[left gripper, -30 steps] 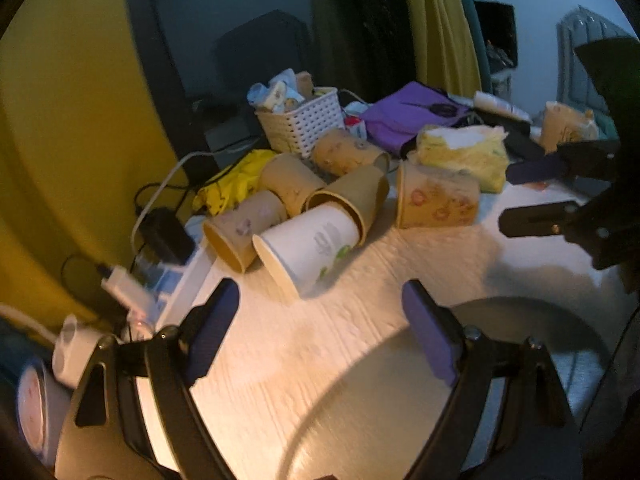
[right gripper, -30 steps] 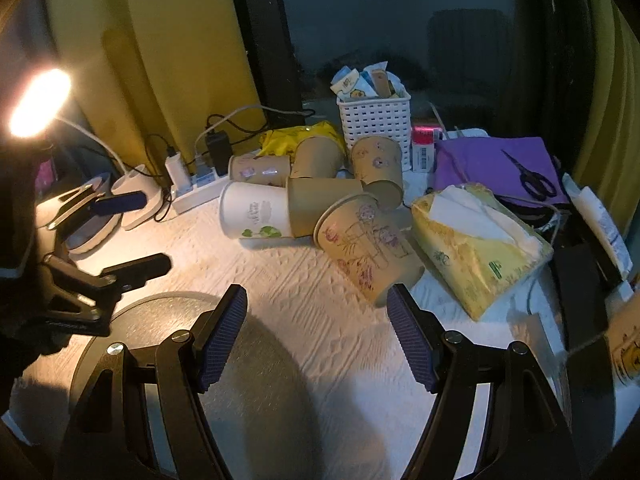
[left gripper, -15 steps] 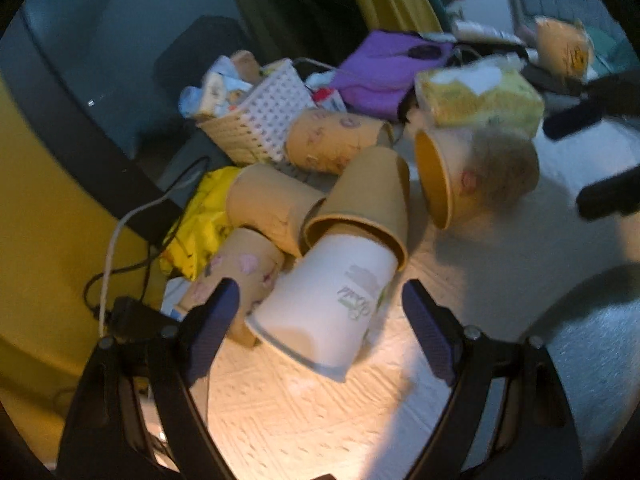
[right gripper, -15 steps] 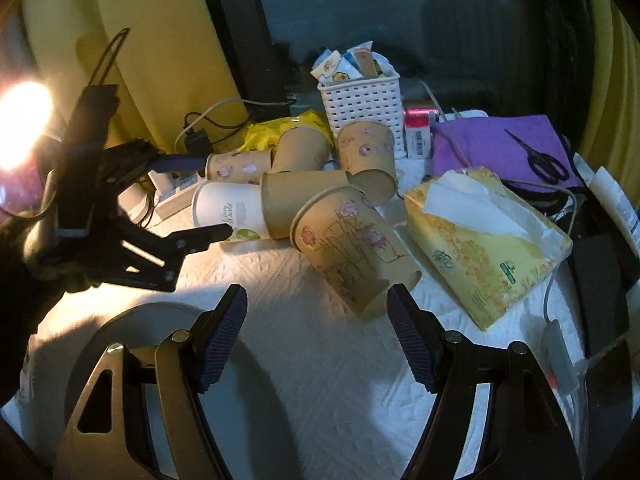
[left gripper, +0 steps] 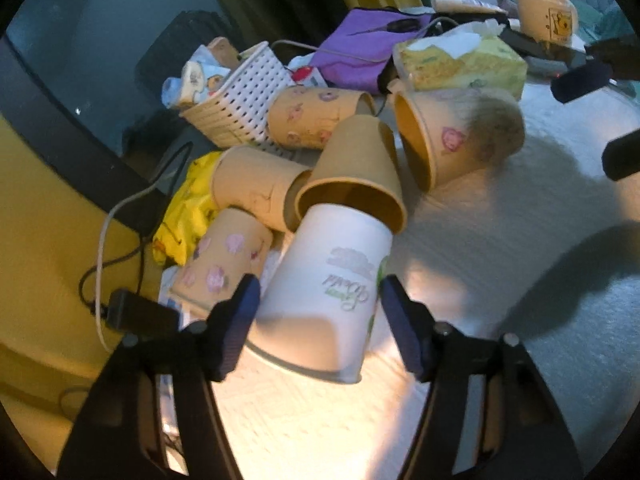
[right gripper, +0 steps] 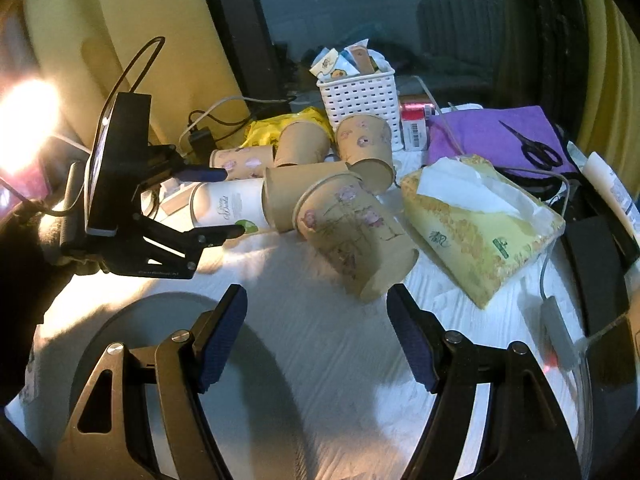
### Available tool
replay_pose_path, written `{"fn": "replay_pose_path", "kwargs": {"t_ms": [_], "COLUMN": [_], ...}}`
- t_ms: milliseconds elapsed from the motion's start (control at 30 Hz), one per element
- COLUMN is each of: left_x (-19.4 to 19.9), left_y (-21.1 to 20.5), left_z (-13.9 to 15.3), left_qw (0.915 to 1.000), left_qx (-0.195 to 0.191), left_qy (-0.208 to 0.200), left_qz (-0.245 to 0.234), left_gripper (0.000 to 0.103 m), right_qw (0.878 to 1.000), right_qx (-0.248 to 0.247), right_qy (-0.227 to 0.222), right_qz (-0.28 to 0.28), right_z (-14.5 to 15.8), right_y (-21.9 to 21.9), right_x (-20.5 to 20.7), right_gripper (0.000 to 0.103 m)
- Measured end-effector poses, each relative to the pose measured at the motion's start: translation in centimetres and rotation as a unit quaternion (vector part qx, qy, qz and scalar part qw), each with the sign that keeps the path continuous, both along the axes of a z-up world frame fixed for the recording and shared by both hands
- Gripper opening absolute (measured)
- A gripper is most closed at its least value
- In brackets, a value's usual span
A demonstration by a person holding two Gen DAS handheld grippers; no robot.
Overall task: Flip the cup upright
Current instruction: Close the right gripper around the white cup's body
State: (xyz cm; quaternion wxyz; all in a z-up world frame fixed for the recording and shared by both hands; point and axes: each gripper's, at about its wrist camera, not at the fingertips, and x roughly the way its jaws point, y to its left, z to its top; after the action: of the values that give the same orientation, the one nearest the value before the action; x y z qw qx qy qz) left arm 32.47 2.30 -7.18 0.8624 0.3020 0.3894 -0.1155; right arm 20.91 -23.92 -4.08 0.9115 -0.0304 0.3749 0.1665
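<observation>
A white paper cup [left gripper: 324, 300] is seen lying on its side on the desk [left gripper: 500, 280], its closed base tucked into the mouth of a plain brown cup [left gripper: 356, 184] behind it, its open rim turned toward the left wrist camera. The left hand-held gripper [left gripper: 316, 300] is spread wide, one blue pad on either side of the white cup; whether the pads touch its wall cannot be told from this view. In the right wrist view the same gripper [right gripper: 232, 204] is shown from the side, its two fingers set above and below the white cup [right gripper: 228, 206], and a gap is seen at the lower finger. The right hand-held gripper [right gripper: 316, 336] is held open and empty above the desk [right gripper: 340, 360], close to a flower-printed cup [right gripper: 352, 236] lying on its side. Only the right view shows the scissors [right gripper: 532, 148] on the purple cloth [right gripper: 480, 136] and the glare of a lamp [right gripper: 24, 120] at the left edge. The white basket [right gripper: 360, 100] and the yellow tissue pack [right gripper: 476, 224] are shown in both views, while the yellow Pooh-printed item [left gripper: 546, 16] at the far end is shown by the left view alone
</observation>
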Motion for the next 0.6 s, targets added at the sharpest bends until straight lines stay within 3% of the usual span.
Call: {"fn": "replay_pose_path", "kwargs": {"t_ms": [200, 333, 433, 500, 600], "left_x": [-4.0, -7.9, -10.4, -12.0, -12.5], "left_y": [0.9, 0.1, -1.0, -2.0, -1.6], "left_z": [2.1, 2.5, 2.5, 1.8, 1.6], "left_qw": [0.9979, 0.9953, 0.9938, 0.995, 0.9944], "left_qx": [-0.062, -0.091, -0.106, -0.094, -0.1], "left_qy": [0.01, 0.023, 0.032, 0.034, 0.026], "left_qz": [0.019, 0.022, 0.012, 0.01, 0.023], "left_gripper": [0.063, 0.053, 0.053, 0.053, 0.053], "right_qw": [1.0, 1.0, 1.0, 1.0, 1.0], "right_qx": [0.0, -0.001, 0.0, 0.002, 0.004], "right_qy": [-0.013, -0.015, -0.013, -0.008, 0.0], "right_qz": [0.007, 0.012, 0.014, 0.017, 0.021], "right_z": [1.2, 1.4, 1.4, 1.2, 0.7], "right_y": [0.6, 1.0, 1.3, 1.4, 1.6], "right_x": [-2.1, -3.8, -5.3, -6.5, -7.9], "right_gripper": [0.075, 0.075, 0.075, 0.075, 0.075]}}
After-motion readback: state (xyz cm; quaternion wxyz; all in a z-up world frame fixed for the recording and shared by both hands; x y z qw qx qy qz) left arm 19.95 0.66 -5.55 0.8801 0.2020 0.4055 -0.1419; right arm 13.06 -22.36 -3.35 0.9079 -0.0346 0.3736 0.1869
